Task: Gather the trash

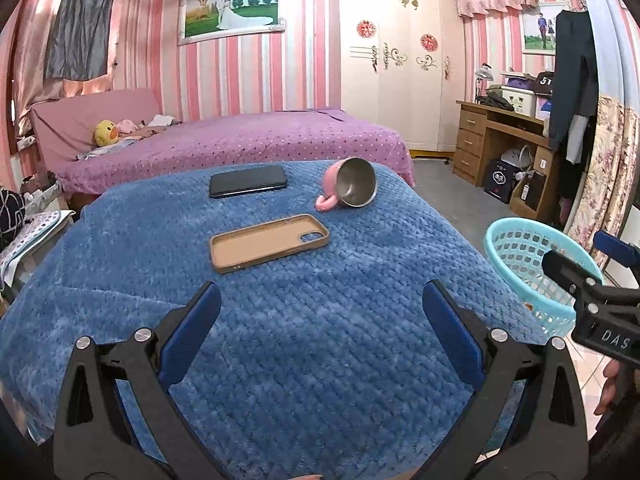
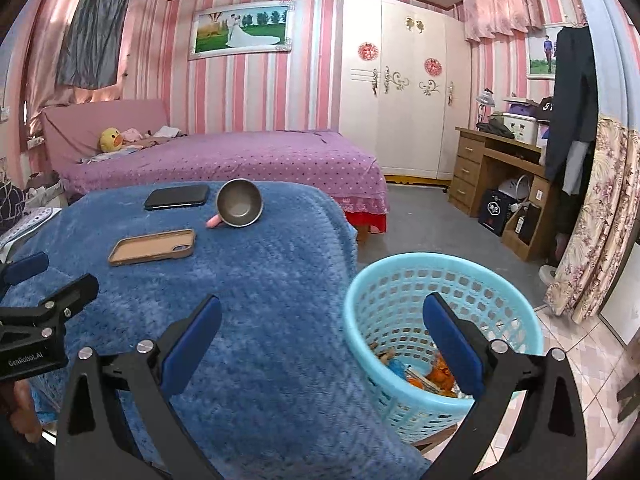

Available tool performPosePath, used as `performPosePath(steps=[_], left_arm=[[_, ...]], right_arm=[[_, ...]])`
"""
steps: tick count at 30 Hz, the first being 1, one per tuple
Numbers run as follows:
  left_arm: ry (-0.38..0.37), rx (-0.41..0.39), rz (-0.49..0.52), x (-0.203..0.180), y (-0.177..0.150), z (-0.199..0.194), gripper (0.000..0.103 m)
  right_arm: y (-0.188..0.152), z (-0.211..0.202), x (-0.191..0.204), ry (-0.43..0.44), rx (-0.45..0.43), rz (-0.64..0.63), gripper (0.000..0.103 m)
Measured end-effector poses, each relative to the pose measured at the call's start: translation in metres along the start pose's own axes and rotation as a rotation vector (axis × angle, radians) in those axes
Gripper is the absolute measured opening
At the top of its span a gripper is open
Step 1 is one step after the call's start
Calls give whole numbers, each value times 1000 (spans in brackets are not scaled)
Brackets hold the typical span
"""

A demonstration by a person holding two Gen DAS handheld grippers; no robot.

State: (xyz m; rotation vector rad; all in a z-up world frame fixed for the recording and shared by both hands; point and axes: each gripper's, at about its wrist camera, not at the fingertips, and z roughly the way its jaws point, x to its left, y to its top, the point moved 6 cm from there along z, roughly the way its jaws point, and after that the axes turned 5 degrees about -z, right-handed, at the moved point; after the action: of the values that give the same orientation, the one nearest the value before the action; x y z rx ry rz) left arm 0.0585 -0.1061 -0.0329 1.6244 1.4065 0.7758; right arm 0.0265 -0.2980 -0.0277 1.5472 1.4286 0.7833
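Both claws, left claw point(image 1: 320, 332) and right claw point(image 2: 322, 336), gape empty; basket point(image 2: 360, 304) trash partly hidden, indistinct.

A: Where does the round light-blue plastic lattice basket point(image 2: 436, 320) stand?

B: Upright at about four o'clock of the right wrist view, just beside the blue-covered surface's right edge.

A: What's in it?

B: Crumpled orange and blue trash wrappers point(image 2: 424, 372) lie at the bottom.

A: And from the left wrist?

B: At three o'clock, partly hidden.
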Motion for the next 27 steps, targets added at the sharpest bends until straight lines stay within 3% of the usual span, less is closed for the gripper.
performPosePath(steps=[13,27], left_arm=[[3,-10,-45,21,6,6,97],[-6,-13,-28,21,6,3,97]], right_arm=[[0,4,13,-39,-11,-34,98],[1,8,17,-51,-4,-44,98]])
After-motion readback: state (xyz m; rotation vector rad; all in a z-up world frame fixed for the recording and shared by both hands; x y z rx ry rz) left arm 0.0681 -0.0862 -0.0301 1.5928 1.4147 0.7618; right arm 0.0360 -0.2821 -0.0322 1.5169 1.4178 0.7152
